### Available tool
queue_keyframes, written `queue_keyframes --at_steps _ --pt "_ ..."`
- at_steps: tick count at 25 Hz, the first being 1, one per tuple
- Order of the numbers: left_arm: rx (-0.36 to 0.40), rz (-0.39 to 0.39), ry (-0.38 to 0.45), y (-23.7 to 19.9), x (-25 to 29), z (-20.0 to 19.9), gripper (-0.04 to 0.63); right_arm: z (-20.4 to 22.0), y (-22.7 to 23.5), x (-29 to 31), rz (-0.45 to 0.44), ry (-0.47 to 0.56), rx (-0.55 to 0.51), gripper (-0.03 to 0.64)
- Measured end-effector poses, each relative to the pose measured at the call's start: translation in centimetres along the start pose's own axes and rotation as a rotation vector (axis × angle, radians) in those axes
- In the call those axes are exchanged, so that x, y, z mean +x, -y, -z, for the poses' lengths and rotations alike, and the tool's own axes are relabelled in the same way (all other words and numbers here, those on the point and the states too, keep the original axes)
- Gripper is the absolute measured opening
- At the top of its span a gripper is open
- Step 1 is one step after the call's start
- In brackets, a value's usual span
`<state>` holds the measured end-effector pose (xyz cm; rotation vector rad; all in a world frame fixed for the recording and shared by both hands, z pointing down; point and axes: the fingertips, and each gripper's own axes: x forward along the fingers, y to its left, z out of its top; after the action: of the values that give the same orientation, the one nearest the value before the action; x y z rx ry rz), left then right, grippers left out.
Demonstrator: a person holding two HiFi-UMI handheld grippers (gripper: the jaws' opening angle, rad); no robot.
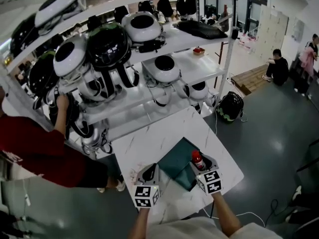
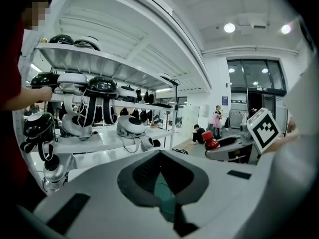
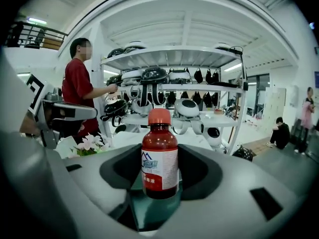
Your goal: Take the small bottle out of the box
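The right hand-held gripper (image 1: 202, 164) pinches the small bottle (image 3: 159, 156) upright by its body, apparently lifted out of the teal box (image 1: 174, 167) on the bench (image 1: 149, 138), likely to avoid spilling. The left hand-held gripper (image 2: 164, 188), jaws nearly together, hovers beside the box; whether it grips an edge is unclear

A white marbled table (image 1: 149, 138) carries a teal box (image 1: 175, 162).
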<state>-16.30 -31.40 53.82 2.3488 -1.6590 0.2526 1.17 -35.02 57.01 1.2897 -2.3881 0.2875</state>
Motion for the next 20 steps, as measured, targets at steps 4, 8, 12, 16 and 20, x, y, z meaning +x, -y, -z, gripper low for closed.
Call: queue_keyframes --at_steps 4,8,12,16,20 --pt "0.018 -0.014 0.041 -0.2 -0.6 -2.2 0.018 -2.2 0.1 -0.9 0.014 0.046 -0.020 0.236" --pt "0.027 -0.028 0.070 -0.8 -1.0 -3.6 0.018 -4.6 0.2 -1.5 0.022 0.092 -0.028 0.235" --pt "0.034 -0.040 0.089 -1.3 -1.8 -4.5 0.018 -7.0 -0.1 -2.3 0.029 0.143 -0.044 0.236" --pt "0.043 -0.052 0.108 -1.7 -2.4 -5.1 0.018 -8.2 -0.4 -2.7 0.031 0.165 -0.058 0.235" --pt "0.043 -0.061 0.116 -1.9 -2.6 -5.2 0.018 -8.2 -0.6 -2.8 0.034 0.168 -0.057 0.235"
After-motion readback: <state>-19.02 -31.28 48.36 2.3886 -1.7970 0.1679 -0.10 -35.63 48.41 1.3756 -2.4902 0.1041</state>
